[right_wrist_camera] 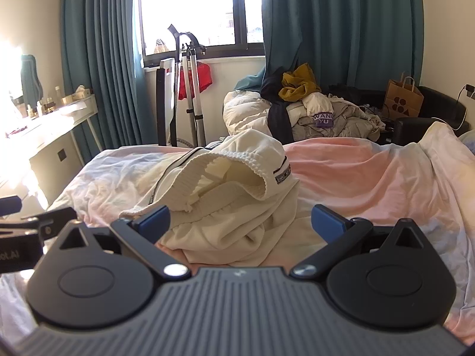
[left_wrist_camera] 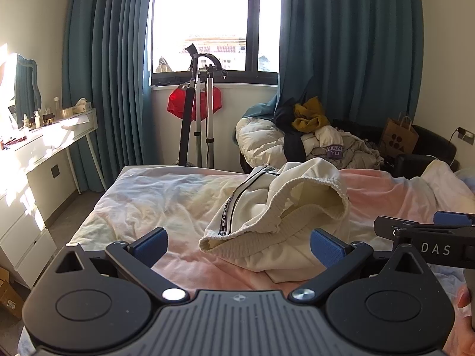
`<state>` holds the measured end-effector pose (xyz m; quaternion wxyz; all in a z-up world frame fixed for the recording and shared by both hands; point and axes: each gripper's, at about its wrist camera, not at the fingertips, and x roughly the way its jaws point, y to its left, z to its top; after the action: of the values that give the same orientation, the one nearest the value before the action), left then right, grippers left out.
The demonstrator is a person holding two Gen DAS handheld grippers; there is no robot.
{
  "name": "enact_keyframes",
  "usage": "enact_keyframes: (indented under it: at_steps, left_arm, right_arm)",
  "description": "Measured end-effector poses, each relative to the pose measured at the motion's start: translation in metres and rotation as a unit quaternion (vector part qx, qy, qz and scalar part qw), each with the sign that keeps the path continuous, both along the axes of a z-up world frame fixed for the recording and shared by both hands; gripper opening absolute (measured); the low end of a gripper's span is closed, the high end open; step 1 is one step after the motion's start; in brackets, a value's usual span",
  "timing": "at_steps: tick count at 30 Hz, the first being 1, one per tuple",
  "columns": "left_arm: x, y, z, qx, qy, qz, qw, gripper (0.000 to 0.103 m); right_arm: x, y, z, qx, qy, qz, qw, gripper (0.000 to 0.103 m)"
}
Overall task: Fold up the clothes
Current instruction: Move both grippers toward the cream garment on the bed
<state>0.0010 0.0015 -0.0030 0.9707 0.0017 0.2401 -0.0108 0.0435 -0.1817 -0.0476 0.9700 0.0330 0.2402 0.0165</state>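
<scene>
1. One cream garment, ribbed at its waistband and trimmed with a black-and-white printed tape, lies crumpled on the bed, its waistband gaping toward the cameras.
2. Two claws are in view. The left claw has its two blue pads spread wide and grips nothing; the garment's near edge lies between and just beyond them.
3. The right claw is likewise spread wide and empty, with the garment bunched just ahead of its left pad.
4. Each claw shows at the edge of the other's view: the right one at the far right of the left wrist view, the left one at the far left of the right wrist view.
5. The bed wears a rumpled sheet, pale pink and white.
6. Beyond the foot of the bed sits one heap of laundry, with a mustard piece on top and a purple label.
7. One brown paper bag stands on a dark seat to the right.
8. One white surface along the left wall carries several small bottles, in strong sun.
9. Two teal curtains flank one window; a garment steamer stand stands beneath it with one red item.
10. The bed's left half, beside the garment, is bare sheet.
</scene>
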Motion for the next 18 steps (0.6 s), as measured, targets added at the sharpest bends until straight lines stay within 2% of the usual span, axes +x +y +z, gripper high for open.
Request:
enact_keyframes:
  at_steps: [18]
  left_arm:
    - [-0.0009,0.0002,-0.0002,0.0,-0.003,-0.005,1.0,0.103]
  right_arm:
    - [0.0003,0.0003,0.0004,0.0,0.001,0.0,1.0,0.103]
